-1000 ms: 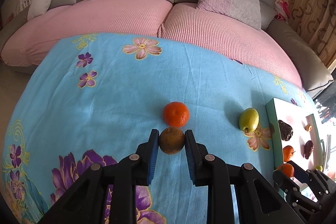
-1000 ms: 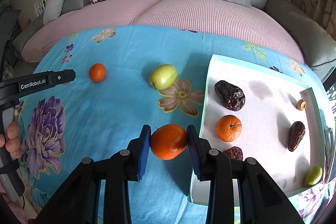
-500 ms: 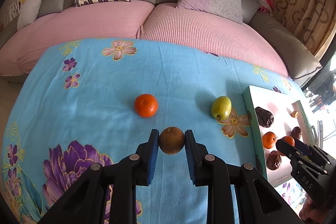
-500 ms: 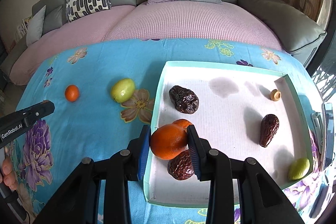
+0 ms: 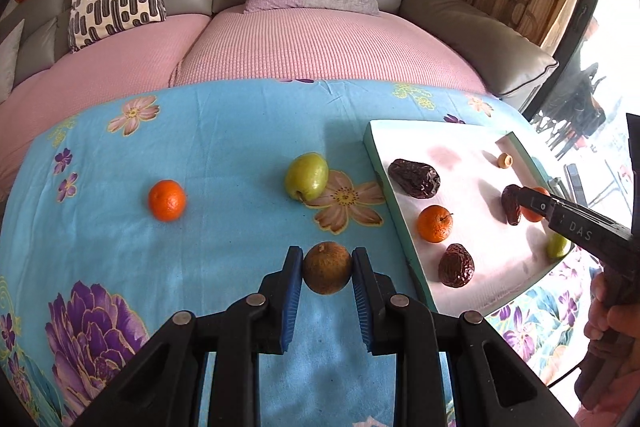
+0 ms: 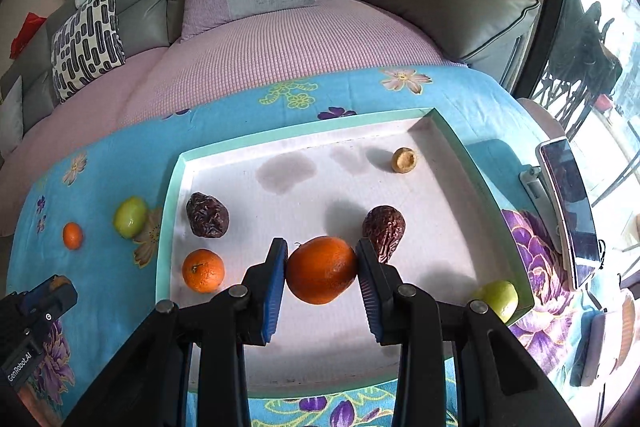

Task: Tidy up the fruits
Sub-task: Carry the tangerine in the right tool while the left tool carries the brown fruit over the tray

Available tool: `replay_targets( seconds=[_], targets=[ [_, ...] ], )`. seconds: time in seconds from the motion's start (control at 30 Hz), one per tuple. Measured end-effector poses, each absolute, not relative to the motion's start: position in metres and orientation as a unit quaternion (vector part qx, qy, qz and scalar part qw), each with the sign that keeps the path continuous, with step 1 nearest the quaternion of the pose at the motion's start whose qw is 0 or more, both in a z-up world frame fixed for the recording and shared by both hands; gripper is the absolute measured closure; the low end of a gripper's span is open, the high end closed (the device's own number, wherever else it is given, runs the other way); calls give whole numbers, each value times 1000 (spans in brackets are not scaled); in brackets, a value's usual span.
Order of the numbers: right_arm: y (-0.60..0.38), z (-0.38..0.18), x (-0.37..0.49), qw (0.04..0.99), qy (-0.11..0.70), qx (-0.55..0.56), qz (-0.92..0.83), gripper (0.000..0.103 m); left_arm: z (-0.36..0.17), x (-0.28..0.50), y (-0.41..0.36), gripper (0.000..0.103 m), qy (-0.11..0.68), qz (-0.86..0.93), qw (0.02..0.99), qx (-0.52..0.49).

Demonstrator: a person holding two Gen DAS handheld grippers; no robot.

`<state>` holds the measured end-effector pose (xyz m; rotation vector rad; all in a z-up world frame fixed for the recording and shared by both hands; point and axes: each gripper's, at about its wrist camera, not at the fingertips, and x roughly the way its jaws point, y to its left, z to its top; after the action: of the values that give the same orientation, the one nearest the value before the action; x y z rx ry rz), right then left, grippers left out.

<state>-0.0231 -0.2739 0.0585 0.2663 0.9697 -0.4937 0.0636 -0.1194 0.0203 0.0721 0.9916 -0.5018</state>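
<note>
My left gripper [image 5: 326, 269] is shut on a round brown fruit [image 5: 327, 267], held above the blue floral cloth just left of the white tray [image 5: 374, 141]. My right gripper [image 6: 322, 269] is shut on an orange [image 6: 321, 269] and hangs over the middle of the tray [image 6: 176, 179]. Inside the tray lie a small orange [image 6: 203, 270], three dark wrinkled dates [image 6: 207, 215] [image 6: 384, 227] [image 5: 456, 265], a tan small fruit [image 6: 404, 159] and a green fruit [image 6: 496, 297]. Out on the cloth rest a green pear-like fruit [image 5: 306, 176] and a mandarin [image 5: 167, 199].
A pink-covered sofa [image 5: 320, 43] with cushions runs behind the table. A phone on a stand [image 6: 568, 215] sits at the table's right edge. A person's hand [image 5: 612, 319] holds the right gripper at the left wrist view's right side.
The left gripper carried the brown fruit rightward toward the tray. The right gripper moved the orange from the cloth over the tray's edge to its middle.
</note>
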Motion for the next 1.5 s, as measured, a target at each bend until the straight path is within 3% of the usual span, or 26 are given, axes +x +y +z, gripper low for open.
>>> replay_targets(
  seconds=[0.77,1.5],
  targets=[
    [-335,63,-61,834,432,175,-295,66,17,3,-217,76,458,-351,808,119],
    [-381,36,-47,850,393,197,-291,66,-9,52,-295,76,453,-343,813,131]
  ],
)
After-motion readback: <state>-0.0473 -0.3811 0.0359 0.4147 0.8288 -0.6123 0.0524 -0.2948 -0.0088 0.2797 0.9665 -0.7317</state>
